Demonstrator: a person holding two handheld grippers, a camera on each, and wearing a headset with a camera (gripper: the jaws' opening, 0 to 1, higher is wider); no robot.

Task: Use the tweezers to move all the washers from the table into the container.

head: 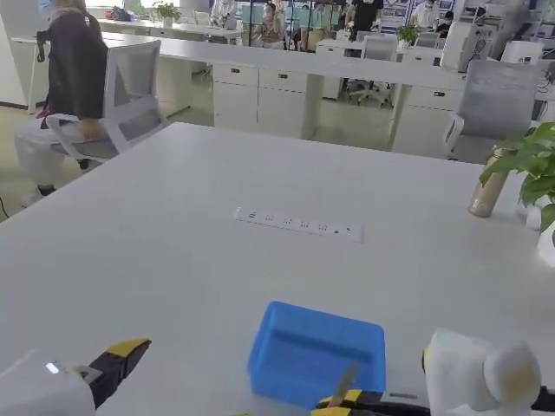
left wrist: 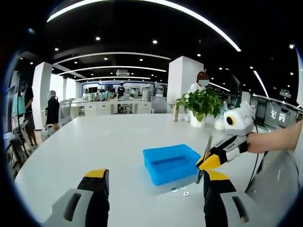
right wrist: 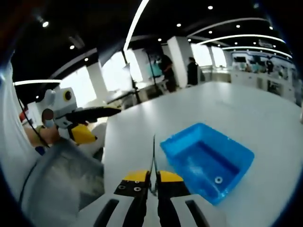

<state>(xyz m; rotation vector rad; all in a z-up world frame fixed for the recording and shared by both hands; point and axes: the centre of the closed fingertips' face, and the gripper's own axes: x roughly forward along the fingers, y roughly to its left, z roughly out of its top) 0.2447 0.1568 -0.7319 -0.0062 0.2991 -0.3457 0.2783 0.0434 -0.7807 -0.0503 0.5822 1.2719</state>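
My right tongs [right wrist: 150,176] pinch the tweezers [right wrist: 154,158]; right of them, one washer [right wrist: 218,180] lies in the blue container [right wrist: 189,135]. My left tongs [left wrist: 156,175] gape; their view finds three washers [left wrist: 182,188] on the table [left wrist: 94,146] ahead.

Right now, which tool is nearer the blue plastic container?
Right: the right tool holds metal tweezers at the blue container's near edge; the left tool is far off to its left.
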